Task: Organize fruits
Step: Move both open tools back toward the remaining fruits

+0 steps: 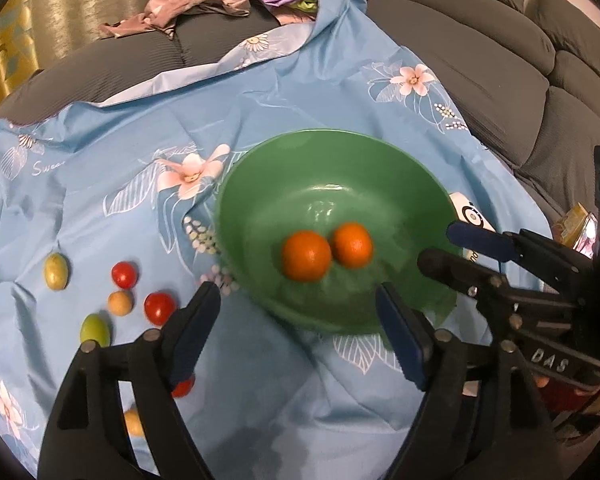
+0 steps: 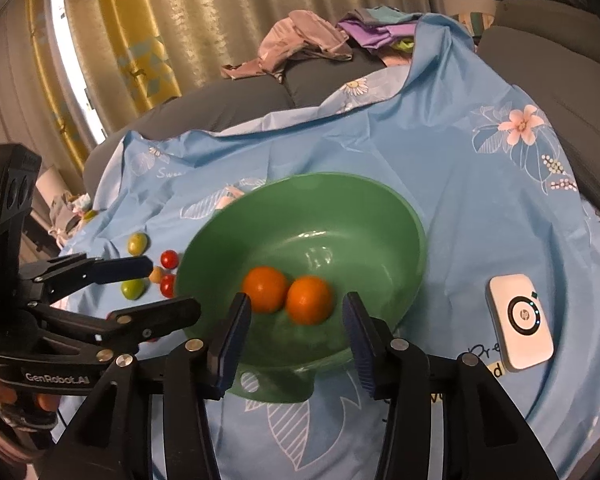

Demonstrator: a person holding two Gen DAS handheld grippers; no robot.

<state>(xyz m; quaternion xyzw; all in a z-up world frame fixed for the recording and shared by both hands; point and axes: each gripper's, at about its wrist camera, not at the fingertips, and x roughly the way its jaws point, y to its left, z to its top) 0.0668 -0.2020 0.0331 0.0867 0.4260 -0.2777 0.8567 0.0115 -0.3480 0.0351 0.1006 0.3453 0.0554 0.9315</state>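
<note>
Both grippers tilt down over the green bowl [image 1: 380,160], which sits on the blue floral cloth [image 1: 300,92]. The left gripper [image 1: 296,320] stands wide apart at the bowl's near rim, nothing between its fingers. The right gripper [image 2: 296,320] is partly spread, also gripping nothing. Two oranges [image 2: 288,294] lie touching on the bowl's floor. Cherry tomatoes [image 1: 140,292] and small green fruits [image 1: 56,270] are scattered at nine o'clock of the bowl. "GenRobot.AI" reads on the left tool's body; a white HP device [image 2: 520,322] lies at three o'clock.
</note>
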